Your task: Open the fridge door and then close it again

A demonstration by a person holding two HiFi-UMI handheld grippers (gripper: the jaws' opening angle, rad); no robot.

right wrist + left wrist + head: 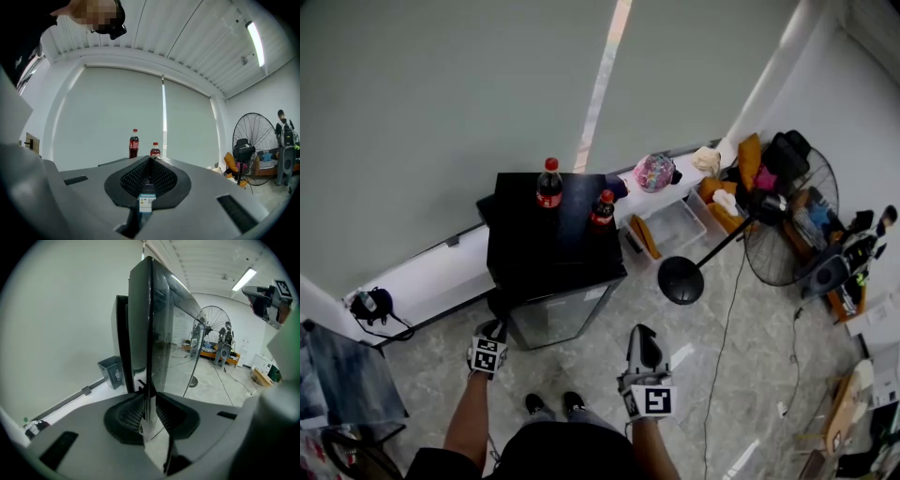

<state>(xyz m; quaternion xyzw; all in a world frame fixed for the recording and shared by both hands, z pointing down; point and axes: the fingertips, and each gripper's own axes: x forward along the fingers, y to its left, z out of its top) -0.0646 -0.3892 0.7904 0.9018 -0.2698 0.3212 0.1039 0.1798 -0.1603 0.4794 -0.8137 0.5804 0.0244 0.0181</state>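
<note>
Fridge (525, 239): a small black unit that stands on the floor (712, 375) with its back to the wall. The glass fridge door (558, 314) faces the person. In the left gripper view the door (164, 333) stands ajar, and a gap shows between its free edge and the cabinet.

Left gripper (492, 333): it is at the front left corner of the fridge. Its jaws (149, 394) pinch the free edge of the door, one ribbed pad on each face of the glass.

Right gripper (643, 336): it is held over the floor, clear of the front right corner of the fridge and touching nothing. Its jaws (150, 161) are pressed together with nothing gripped.

Fridge top: the taller cola bottle (548, 183) stands upright near the rear edge. The shorter cola bottle (602, 208) stands upright beside the right edge.

Surroundings: a floor fan (787, 220) stands to the right, well apart from the fridge.
</note>
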